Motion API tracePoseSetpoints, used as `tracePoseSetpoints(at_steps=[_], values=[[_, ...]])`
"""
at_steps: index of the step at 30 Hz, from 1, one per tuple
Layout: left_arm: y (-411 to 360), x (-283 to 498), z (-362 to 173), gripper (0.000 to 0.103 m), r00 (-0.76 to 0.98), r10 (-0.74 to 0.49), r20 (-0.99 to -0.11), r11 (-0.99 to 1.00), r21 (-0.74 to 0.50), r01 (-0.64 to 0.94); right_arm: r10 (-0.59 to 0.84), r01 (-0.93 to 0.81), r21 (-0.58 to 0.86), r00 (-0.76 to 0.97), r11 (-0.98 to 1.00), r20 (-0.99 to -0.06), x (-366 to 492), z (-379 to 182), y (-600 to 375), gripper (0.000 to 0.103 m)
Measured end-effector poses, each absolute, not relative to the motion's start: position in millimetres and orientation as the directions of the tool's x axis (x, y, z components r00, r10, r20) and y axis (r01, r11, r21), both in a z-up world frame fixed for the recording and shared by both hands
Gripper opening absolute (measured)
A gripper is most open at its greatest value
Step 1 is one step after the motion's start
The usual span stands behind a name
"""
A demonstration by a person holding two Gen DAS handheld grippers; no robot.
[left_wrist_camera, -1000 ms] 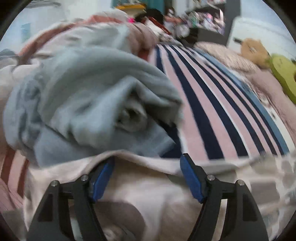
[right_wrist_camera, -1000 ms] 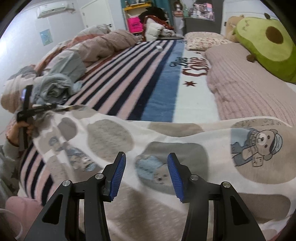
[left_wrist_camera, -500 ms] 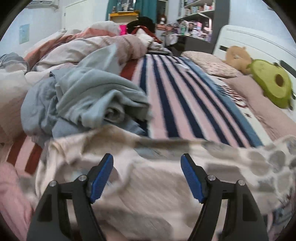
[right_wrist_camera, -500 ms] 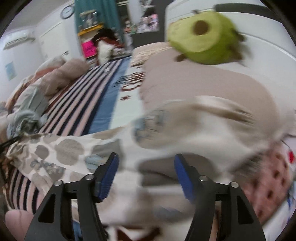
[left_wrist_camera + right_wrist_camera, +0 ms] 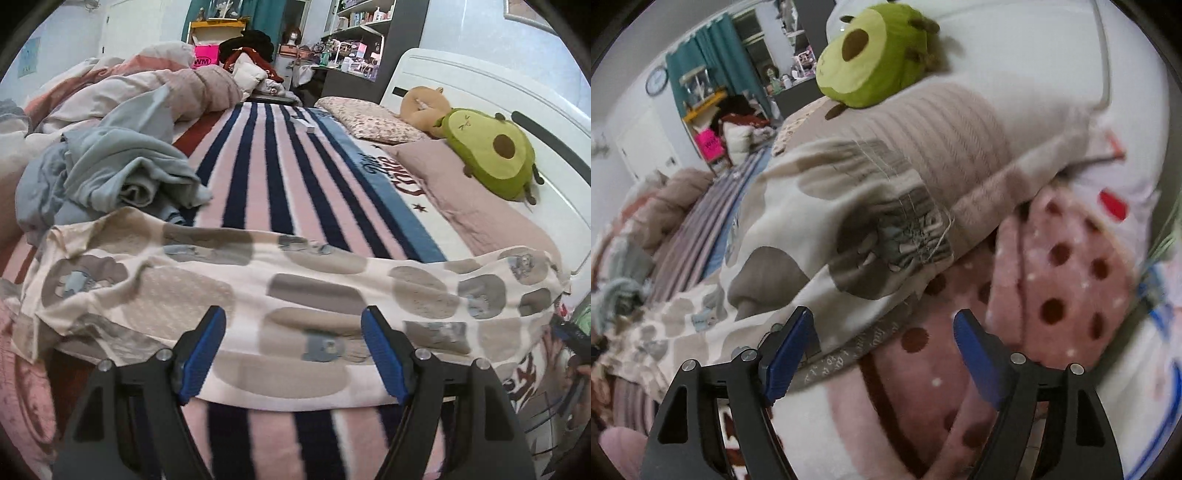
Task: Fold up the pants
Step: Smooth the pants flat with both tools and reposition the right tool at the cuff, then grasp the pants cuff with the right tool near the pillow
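The pants [image 5: 288, 291] are cream with grey-brown patches and small bear prints. They lie stretched sideways across the striped bed. My left gripper [image 5: 293, 350] is open just above their near edge, holding nothing. In the right wrist view the pants' end [image 5: 849, 221] lies draped up against a ribbed pink pillow [image 5: 960, 140]. My right gripper [image 5: 882, 354] is open and empty beside that end, over a pink dotted blanket [image 5: 1052, 280]. The right gripper also shows at the right edge of the left wrist view [image 5: 572, 343].
A striped blanket [image 5: 280, 173] covers the bed. A grey-blue garment pile [image 5: 110, 173] and a bunched duvet [image 5: 147, 92] lie at the left. An avocado plush [image 5: 491, 151] and a brown plush [image 5: 421, 107] sit by the white headboard [image 5: 480, 96]. Shelves stand behind.
Both grippers have let the pants down and pulled back; the pants now lie flat across the bed. The right gripper swung right toward the pillow end. The left view rose and drew away from the garment pile.
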State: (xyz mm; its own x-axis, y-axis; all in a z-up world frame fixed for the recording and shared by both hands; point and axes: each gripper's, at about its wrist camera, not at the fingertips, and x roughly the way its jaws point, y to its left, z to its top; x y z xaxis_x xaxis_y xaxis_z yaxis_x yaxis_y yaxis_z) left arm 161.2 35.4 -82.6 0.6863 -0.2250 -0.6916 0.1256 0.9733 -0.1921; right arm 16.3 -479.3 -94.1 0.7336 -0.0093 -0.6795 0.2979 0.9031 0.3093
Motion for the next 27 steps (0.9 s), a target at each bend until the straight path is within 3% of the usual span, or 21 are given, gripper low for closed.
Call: tracePoseSetpoints(at_steps=[3,8,9,11,12,15,20,27], values=[[26.9,161.5,-81.3,0.072,0.68,-0.238,-0.693,0.969,-0.213,0.122,0.107,0.241,0.432,0.762,0.869,-0.639,27.3,-108.0,-493.7,0.075],[17.7,163.5,-78.1,0.072,0.679,-0.224,-0.699,0.973,-0.203,0.112,0.071,0.242,0.409,0.784,0.88,-0.617,43.3,-113.4,-492.0,0.077],[16.4,163.3,-77.4,0.072,0.679,-0.222,-0.699,0.973,-0.202,0.11,0.068,0.24,0.413,0.793,0.878,-0.605,44.2,-112.9,-492.0,0.072],[17.1,163.4,-77.3,0.072,0.678,-0.222,-0.7,0.973,-0.2,0.112,0.061,0.228,0.398,0.8,0.888,-0.596,47.8,-110.6,-486.2,0.047],[16.2,162.9,-76.6,0.072,0.679,-0.218,-0.701,0.974,-0.198,0.109,0.071,0.209,0.393,0.804,0.896,-0.59,49.3,-109.8,-482.4,0.026],[15.0,160.9,-74.2,0.072,0.68,-0.214,-0.701,0.975,-0.195,0.107,0.039,0.193,0.339,0.818,0.921,-0.573,47.6,-102.1,-468.5,0.01],[13.9,155.4,-67.5,0.072,0.69,-0.218,-0.691,0.975,-0.19,0.118,-0.017,0.214,0.333,0.862,0.918,-0.507,23.8,-78.2,-470.0,0.007],[16.8,145.5,-58.3,0.072,0.705,-0.248,-0.664,0.967,-0.208,0.145,-0.098,0.257,0.261,0.861,0.931,-0.499,-12.4,-41.9,-475.6,0.002]])
